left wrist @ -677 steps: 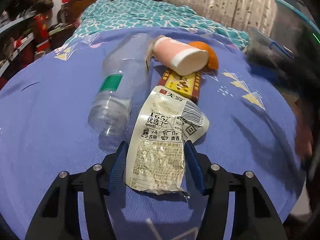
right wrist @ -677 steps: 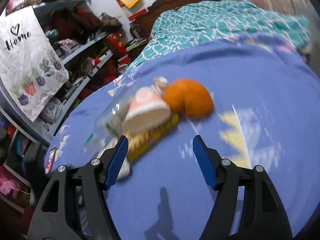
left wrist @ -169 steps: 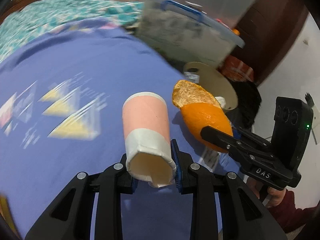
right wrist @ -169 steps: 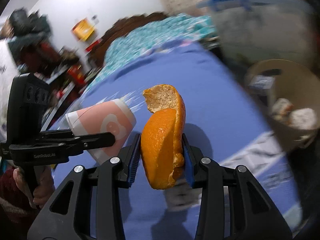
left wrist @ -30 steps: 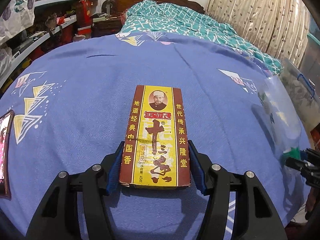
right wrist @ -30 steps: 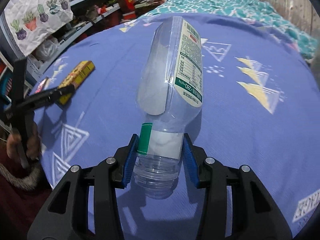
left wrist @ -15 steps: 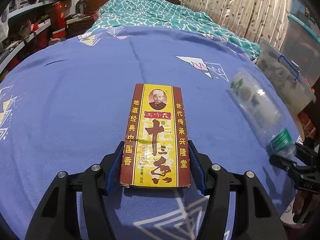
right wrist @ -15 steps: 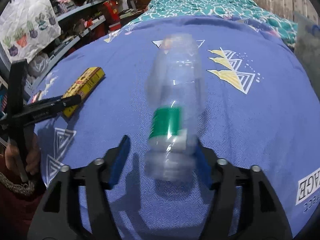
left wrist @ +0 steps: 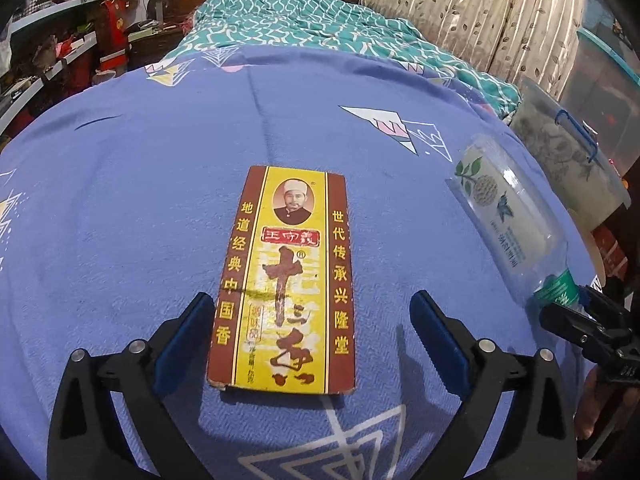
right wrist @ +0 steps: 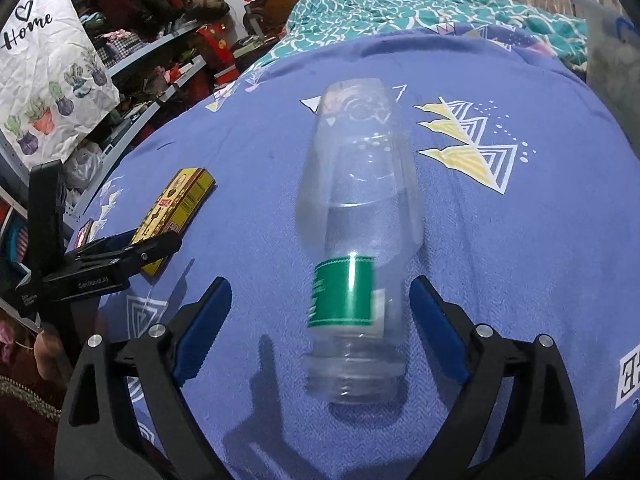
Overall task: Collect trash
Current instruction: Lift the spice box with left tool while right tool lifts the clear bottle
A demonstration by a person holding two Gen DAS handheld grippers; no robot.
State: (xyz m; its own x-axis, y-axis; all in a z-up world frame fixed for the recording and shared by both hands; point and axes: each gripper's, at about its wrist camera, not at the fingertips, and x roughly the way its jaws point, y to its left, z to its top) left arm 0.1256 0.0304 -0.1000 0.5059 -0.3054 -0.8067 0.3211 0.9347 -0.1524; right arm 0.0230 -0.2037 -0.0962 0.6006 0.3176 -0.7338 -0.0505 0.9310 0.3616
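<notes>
Black grippers (left wrist: 312, 334), blue-padded jaws, silver screws.

Yellow-and-maroon box (left wrist: 284, 280), clear bottle (right wrist: 356, 232) with green band, blue triangle-patterned bedspread (left wrist: 120, 200), teal quilt (left wrist: 304, 20)

Lots of bare blue bed (left wrist: 160, 200) around the box (left wrist: 284, 280) and the bottle (right wrist: 356, 240). Blocked by shelves (right wrist: 132, 64) on one side, a bin (left wrist: 568, 160) on the other.

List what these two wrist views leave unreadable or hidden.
- Plastic bottle, right wrist view: motion-blurred, label unreadable; contents cannot be told.
- Yellow box, left wrist view: underside hidden against the blue sheet.
- Storage bin, left wrist view: cut off by the fisheye edge, contents hidden.
- Shelves, right wrist view: items too small to identify.
</notes>
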